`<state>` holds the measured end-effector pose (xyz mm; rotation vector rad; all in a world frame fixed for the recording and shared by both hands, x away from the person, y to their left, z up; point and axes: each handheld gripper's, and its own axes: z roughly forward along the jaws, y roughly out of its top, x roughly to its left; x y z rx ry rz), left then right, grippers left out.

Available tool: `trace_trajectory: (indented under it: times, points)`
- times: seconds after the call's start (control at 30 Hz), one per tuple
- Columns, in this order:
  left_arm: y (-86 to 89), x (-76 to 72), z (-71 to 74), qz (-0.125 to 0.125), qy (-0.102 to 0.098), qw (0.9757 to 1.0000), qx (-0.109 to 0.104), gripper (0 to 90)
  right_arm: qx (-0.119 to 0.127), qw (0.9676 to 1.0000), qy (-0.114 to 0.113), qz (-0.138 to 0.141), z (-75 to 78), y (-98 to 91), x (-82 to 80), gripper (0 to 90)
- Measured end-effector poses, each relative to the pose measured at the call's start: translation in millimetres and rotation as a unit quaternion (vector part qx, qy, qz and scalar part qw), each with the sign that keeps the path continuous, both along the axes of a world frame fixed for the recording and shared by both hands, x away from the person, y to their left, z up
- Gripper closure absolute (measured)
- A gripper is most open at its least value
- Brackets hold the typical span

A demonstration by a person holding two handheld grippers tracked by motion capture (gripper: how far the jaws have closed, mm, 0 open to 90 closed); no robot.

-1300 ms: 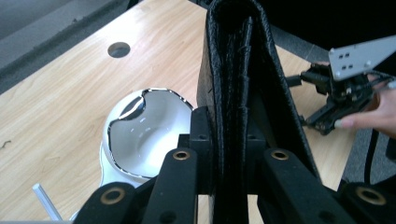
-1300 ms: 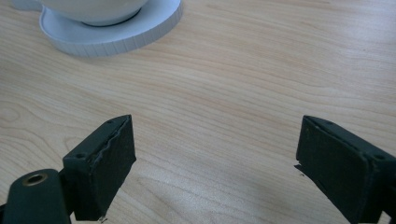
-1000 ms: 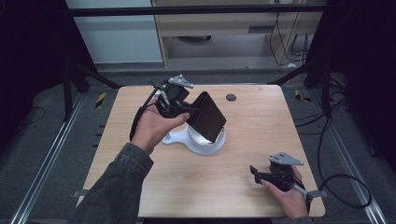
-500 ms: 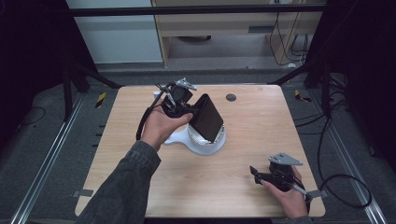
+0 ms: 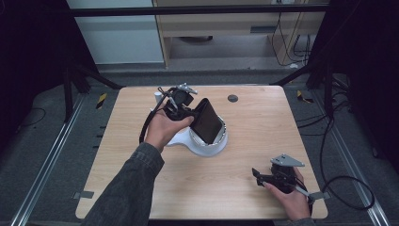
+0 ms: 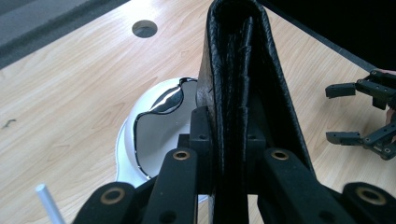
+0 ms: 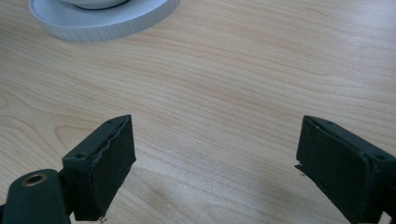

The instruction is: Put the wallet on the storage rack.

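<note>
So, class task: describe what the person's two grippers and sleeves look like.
Both the left gripper and right gripper are black, with two jaws, brass-coloured pivot pins, a grey three-cornered top plate and a trailing black cable. The left arm wears a dark denim-like sleeve.

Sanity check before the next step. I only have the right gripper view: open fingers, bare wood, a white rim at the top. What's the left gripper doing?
Observer: The left gripper has its fingers shut on a black leather case, which it holds on edge.
Operator: Where is it relative to that white thing?
Observer: It's over the white round stand, with the case's lower end at the bowl. I can't tell if they touch.
Operator: Anything else close by?
Observer: A thin white rod on the table beside the stand.
</note>
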<state>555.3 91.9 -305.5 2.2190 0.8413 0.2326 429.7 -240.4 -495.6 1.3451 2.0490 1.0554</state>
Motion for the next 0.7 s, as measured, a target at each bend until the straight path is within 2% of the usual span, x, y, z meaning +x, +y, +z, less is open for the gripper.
trace_trajectory:
  times: [0.27, 0.37, 0.63, 0.7]
  points:
    - [-5.4, 7.3, -10.4, -0.004, 0.011, 0.9999, 0.006, 80.3, -0.001, 1.0000, 0.004, -0.001, -1.6, 0.4, 0.4, 11.8]
    - [-6.5, 11.4, -13.4, -0.004, 0.019, 0.9998, -0.004, 80.3, -0.001, 1.0000, 0.006, 0.000, -2.2, 0.4, 0.7, 11.8]
    - [-9.8, 15.3, -13.4, -0.008, 0.018, 0.9998, 0.005, 79.8, -0.005, 1.0000, 0.006, 0.005, -2.5, 1.4, 0.8, 11.8]
    - [-10.1, 16.5, -13.5, -0.002, 0.018, 0.9998, 0.004, 79.3, -0.002, 1.0000, 0.009, 0.004, -2.6, 2.2, 0.5, 11.8]
